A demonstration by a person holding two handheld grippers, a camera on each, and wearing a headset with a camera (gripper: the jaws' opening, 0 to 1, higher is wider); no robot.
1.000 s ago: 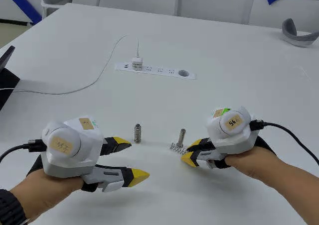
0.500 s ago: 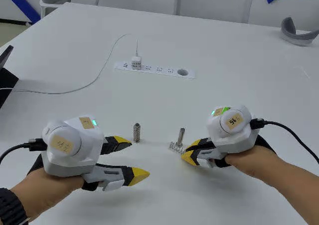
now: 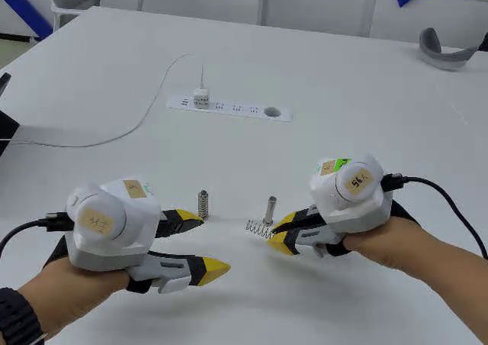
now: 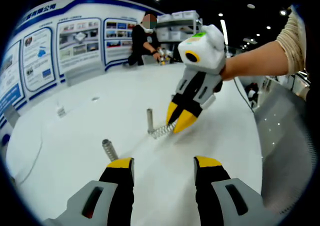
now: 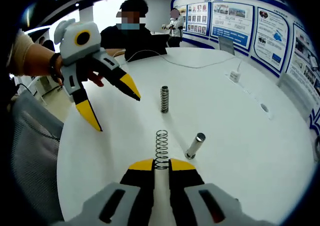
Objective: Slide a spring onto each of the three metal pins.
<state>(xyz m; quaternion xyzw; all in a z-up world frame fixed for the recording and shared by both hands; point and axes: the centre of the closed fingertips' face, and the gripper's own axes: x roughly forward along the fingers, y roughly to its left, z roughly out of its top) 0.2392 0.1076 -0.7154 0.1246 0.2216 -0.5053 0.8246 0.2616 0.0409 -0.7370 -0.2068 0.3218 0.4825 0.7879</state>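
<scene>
Two pins (image 3: pixel 270 209) (image 3: pixel 203 194), two springs (image 3: pixel 258 229) (image 3: pixel 203 206) — two grippers (image 3: pixel 213 242) (image 3: pixel 277 240)

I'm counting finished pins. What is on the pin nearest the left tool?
A spring is slid over it, standing upright on the table. Its coils cover the metal inside, so how high that reaches cannot be seen.

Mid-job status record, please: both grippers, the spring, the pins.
left gripper: open, holding nothing
right gripper: shut on spring
spring: gripped at one end, free end near bare pin's base
bare pin: upright, no spring yet
sprung pin: upright, spring already on
pins seen: two
</scene>
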